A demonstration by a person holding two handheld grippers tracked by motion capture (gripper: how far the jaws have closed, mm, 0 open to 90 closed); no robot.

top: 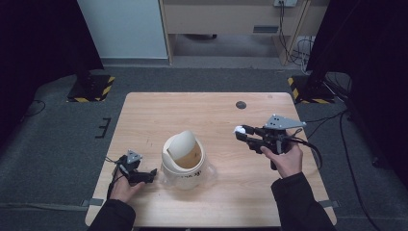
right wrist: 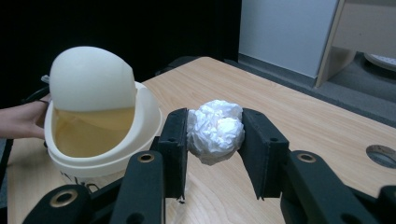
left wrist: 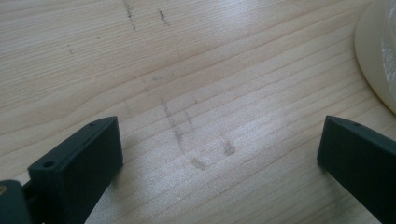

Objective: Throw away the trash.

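Note:
A cream bin [top: 185, 166] with a swing lid [top: 179, 142] tipped open stands near the table's front middle; in the right gripper view the cream bin [right wrist: 100, 149] shows its open mouth below the raised lid [right wrist: 88, 79]. My right gripper [top: 242, 133] is held above the table to the right of the bin, shut on a crumpled white paper ball [right wrist: 215, 130], also seen as a white paper ball [top: 238, 129] at the jaw tips. My left gripper [top: 153, 173] rests low beside the bin's left side, its jaws wide apart over bare wood, open [left wrist: 219, 149].
The wooden table [top: 211, 115] has a dark round grommet [top: 241, 105] near its far edge. The bin's pale rim [left wrist: 376, 65] lies at the right edge of the left gripper view. Grey carpet, cables and stand bases surround the table.

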